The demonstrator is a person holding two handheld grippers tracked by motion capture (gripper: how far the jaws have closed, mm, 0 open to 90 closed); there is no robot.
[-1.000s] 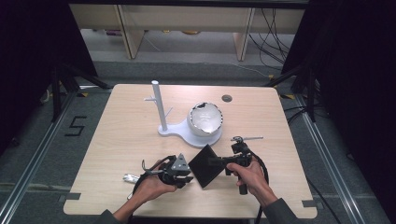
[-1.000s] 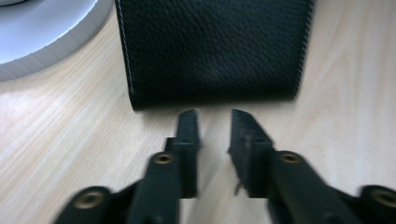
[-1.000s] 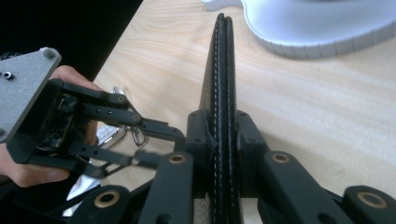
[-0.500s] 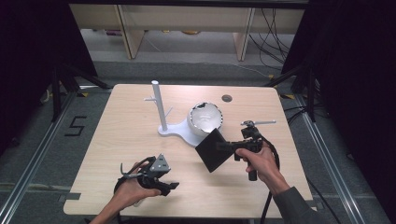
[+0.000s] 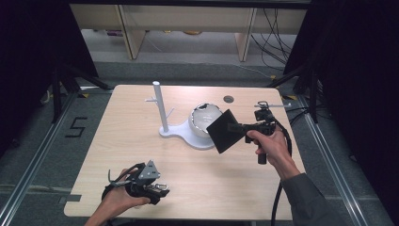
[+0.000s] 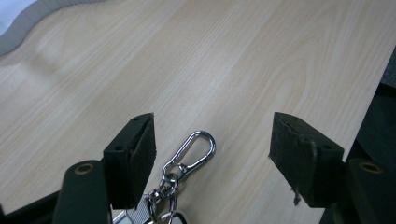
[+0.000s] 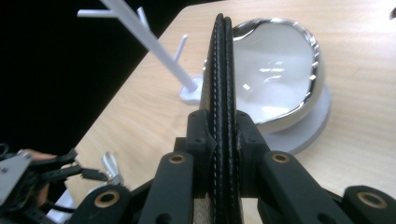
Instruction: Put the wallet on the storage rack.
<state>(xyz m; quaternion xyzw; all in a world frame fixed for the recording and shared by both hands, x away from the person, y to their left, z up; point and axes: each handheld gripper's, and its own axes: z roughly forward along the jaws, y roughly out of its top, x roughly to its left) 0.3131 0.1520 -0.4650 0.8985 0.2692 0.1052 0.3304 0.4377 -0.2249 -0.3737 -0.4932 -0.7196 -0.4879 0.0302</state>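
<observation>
The right gripper pinches a flat black stitched leather wallet on edge, just before the shiny silver bowl-shaped tray; the left gripper, jaws just spread and empty, is well apart.

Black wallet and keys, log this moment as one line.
right gripper: shut on black wallet, lifted near bowl | left gripper: jaws just opened, carabiner key ring lies on table
</observation>
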